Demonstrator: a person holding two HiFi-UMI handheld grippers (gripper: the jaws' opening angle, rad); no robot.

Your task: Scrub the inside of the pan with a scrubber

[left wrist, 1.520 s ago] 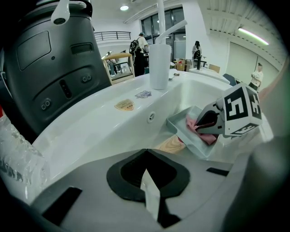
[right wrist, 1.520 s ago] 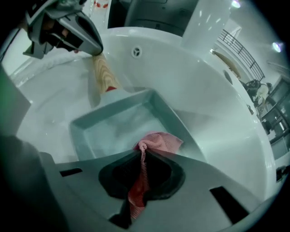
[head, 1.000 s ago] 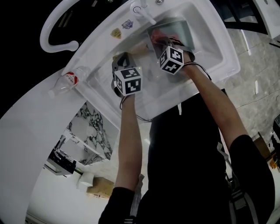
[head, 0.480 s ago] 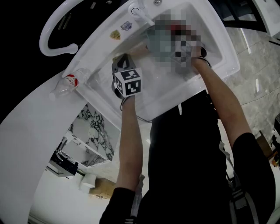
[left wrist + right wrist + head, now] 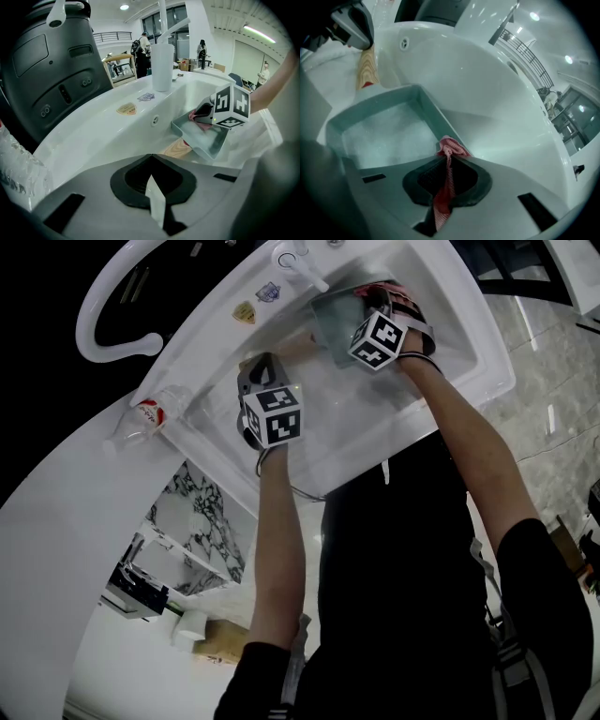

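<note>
Though my right tongs (image 5: 447,161) cut off the near wall of the pan (image 5: 384,131), I can see their jaws clenched on the pink scrubber (image 5: 449,149), whose bunched tip sits at the pan's near corner. The end of the wooden handle (image 5: 366,65) is hidden under my left tongs (image 5: 150,157); those jaws are closed together, and I cannot tell whether they pinch it. The pan lies in the white sink (image 5: 450,329), close to the tap (image 5: 300,263)

The square grey pan (image 5: 384,133) sits tilted in the sink (image 5: 497,93), wooden handle (image 5: 366,65) pointing away from the pink mesh scrubber (image 5: 450,149), which is pinched in the right gripper (image 5: 446,164) at the pan's rim.
</note>
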